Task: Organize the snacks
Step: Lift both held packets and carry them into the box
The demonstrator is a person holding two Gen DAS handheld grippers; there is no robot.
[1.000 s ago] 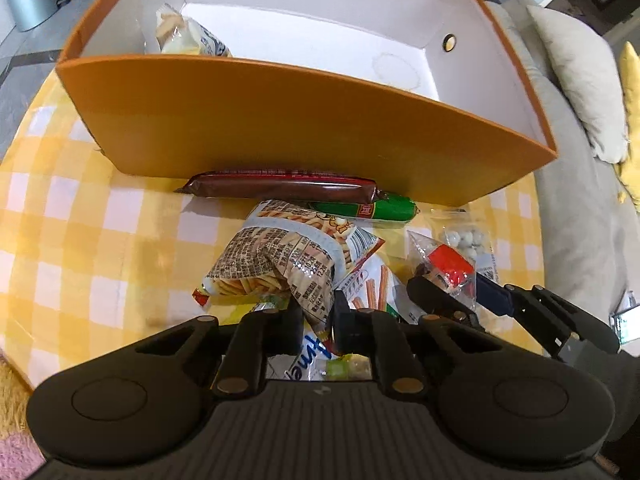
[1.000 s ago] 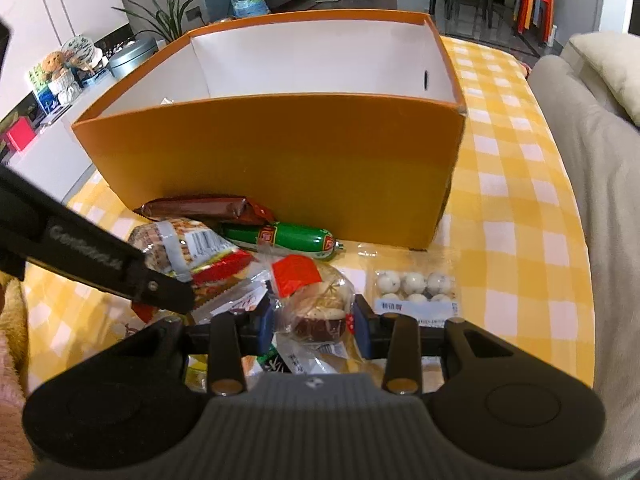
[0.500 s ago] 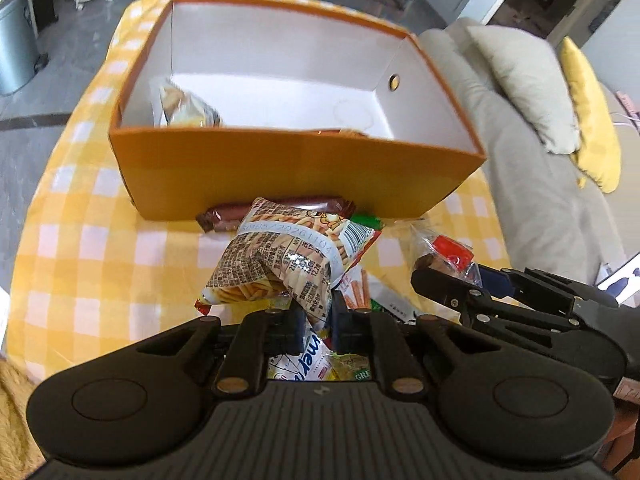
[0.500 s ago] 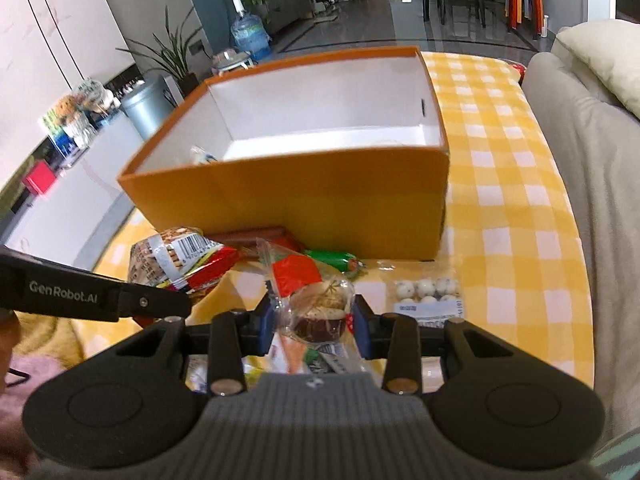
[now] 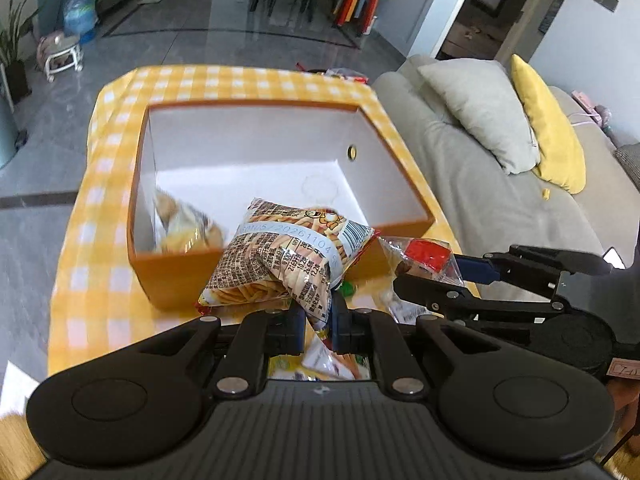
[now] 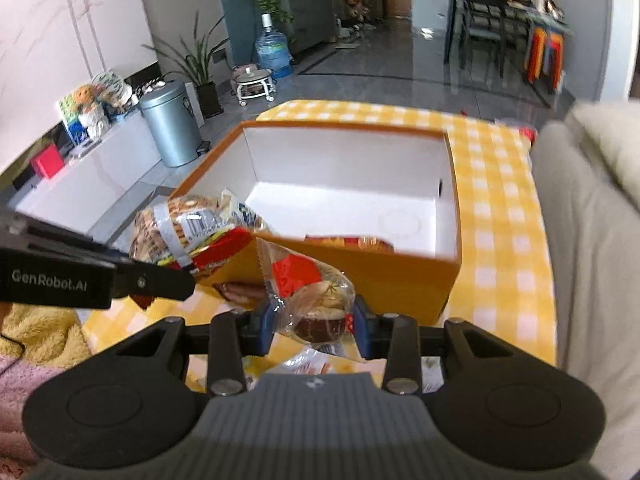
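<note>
The snack-stick bag (image 5: 288,256) hangs above the near wall of the orange box (image 5: 404,184), its long axis running away from the left tongs (image 5: 316,320), which pinch its bottom corner nearly closed. The right tongs (image 6: 310,324), partly spread, clamp a clear-wrapped cake packet (image 6: 316,292) standing upright over the checkered surface (image 6: 504,216).

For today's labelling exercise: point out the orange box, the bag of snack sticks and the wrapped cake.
orange box (image 5: 168,276), left wrist view, front wall.
bag of snack sticks (image 5: 280,256), left wrist view, printed back.
wrapped cake (image 6: 320,308), right wrist view, cake inside wrapper.
</note>
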